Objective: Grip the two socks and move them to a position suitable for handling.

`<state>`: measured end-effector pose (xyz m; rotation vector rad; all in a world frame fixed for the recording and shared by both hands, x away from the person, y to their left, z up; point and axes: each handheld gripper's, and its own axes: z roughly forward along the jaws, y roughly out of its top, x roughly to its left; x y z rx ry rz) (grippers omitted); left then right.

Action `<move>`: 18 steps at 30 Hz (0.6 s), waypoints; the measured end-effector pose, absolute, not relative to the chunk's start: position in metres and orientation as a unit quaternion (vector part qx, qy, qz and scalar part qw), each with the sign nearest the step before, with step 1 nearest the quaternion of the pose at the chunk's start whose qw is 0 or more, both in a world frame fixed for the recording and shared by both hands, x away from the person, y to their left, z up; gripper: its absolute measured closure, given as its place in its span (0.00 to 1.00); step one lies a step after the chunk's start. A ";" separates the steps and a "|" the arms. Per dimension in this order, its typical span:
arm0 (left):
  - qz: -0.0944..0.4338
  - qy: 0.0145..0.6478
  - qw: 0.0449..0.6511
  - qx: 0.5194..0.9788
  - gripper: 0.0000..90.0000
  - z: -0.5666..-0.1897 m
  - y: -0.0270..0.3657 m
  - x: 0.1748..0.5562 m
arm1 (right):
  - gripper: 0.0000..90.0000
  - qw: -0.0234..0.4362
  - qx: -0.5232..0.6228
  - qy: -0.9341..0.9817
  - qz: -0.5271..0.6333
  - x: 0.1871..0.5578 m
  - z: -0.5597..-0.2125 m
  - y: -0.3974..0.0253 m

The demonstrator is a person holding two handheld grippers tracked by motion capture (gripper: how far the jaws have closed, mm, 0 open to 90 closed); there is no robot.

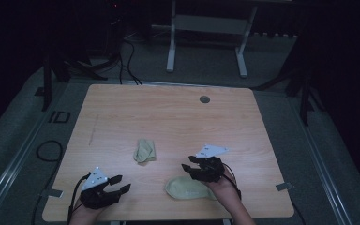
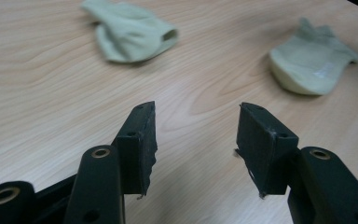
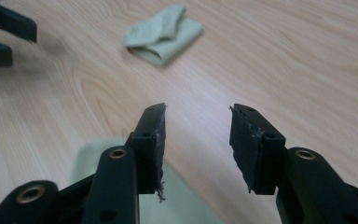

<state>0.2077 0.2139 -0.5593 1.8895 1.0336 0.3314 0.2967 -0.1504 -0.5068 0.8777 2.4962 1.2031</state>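
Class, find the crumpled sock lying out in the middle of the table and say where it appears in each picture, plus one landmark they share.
High view: crumpled sock at table centre, ahead of both grippers.
Left gripper view: top left, beyond the open jaws.
Right gripper view: top centre, beyond the open jaws.
Shared landmark: the flat sock, under the right gripper.

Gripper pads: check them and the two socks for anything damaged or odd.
The left gripper and right gripper have frayed pads with loose threads. The crumpled sock lies bunched; the flat sock lies beneath the right gripper. Nothing spilled.
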 end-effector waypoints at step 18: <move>0.137 0.469 0.445 0.751 0.08 -0.570 0.220 0.209 | 0.48 0.094 0.253 0.885 0.380 0.351 -0.507 -0.034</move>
